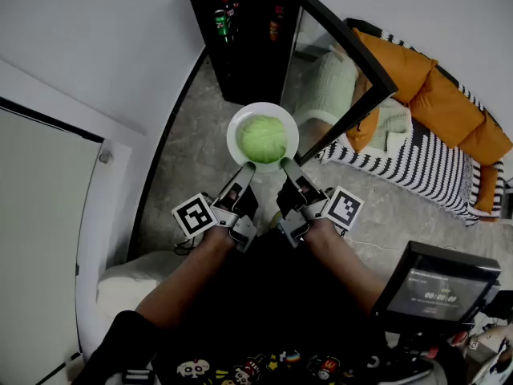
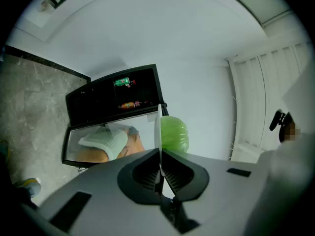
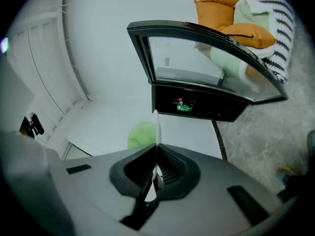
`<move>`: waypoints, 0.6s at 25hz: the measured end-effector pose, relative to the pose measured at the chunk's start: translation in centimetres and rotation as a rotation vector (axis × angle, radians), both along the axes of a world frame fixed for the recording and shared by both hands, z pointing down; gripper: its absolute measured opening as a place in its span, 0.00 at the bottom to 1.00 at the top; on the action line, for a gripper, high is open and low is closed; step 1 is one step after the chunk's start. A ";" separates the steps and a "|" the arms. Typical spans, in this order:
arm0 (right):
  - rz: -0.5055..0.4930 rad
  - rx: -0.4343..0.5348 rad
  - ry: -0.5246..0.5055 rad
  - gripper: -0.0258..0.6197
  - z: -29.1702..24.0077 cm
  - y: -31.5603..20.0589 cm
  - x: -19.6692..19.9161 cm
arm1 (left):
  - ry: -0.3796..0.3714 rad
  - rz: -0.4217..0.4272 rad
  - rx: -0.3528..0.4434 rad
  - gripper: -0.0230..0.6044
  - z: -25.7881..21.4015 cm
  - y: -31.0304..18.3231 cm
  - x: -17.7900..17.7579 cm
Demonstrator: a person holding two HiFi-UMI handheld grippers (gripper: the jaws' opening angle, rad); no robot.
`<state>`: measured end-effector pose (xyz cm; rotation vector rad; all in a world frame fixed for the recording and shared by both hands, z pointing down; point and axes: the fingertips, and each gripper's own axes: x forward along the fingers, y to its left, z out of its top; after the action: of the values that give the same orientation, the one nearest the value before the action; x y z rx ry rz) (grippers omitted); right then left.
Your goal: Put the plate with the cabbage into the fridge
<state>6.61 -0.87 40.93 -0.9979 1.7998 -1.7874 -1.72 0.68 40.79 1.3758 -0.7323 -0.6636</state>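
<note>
1. The floor (image 1: 200, 155), grey and stone-patterned, is seen beneath everything that is held.
2. The fridge (image 1: 244, 58), black and low, is set against the white wall (image 1: 96, 38), with its inside open towards the person.
3. Its glass door (image 1: 341, 50) is swung wide to the right.
4. The left forearm (image 1: 188, 275) and right forearm (image 1: 345, 263) are stretched forward side by side and drawn slightly together towards the fridge, with the marker cubes turned outward.
5. The plate (image 1: 233, 139), white and round, is held level over the floor just in front of the open fridge, outside it; its near rim is gripped at two spots close together.
6. The cabbage (image 1: 263, 139) is seen in the middle of the plate, beyond both pairs of jaws and untouched by them.
7. The left gripper (image 1: 246, 168) is clamped on the near-left rim: in the left gripper view the plate is seen edge-on, pinched between the jaws, with the cabbage just right of it.
8. The right gripper (image 1: 286, 165) is clamped likewise on the near-right rim, the cabbage showing left of the edge.
9. Cans (image 1: 223, 24) are seen on a fridge shelf.
</note>
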 end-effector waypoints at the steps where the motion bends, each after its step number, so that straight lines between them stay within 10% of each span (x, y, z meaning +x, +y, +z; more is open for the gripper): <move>1: 0.000 0.001 0.000 0.06 0.0 -0.1 0.1 | 0.001 -0.001 0.000 0.06 0.0 0.0 0.0; 15: -0.015 -0.014 -0.014 0.06 0.2 -0.4 -0.1 | -0.004 -0.033 0.003 0.06 -0.1 -0.1 -0.1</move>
<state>6.55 -1.31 41.08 -0.9769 1.7928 -1.8146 -1.83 0.62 40.73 1.3704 -0.7590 -0.6881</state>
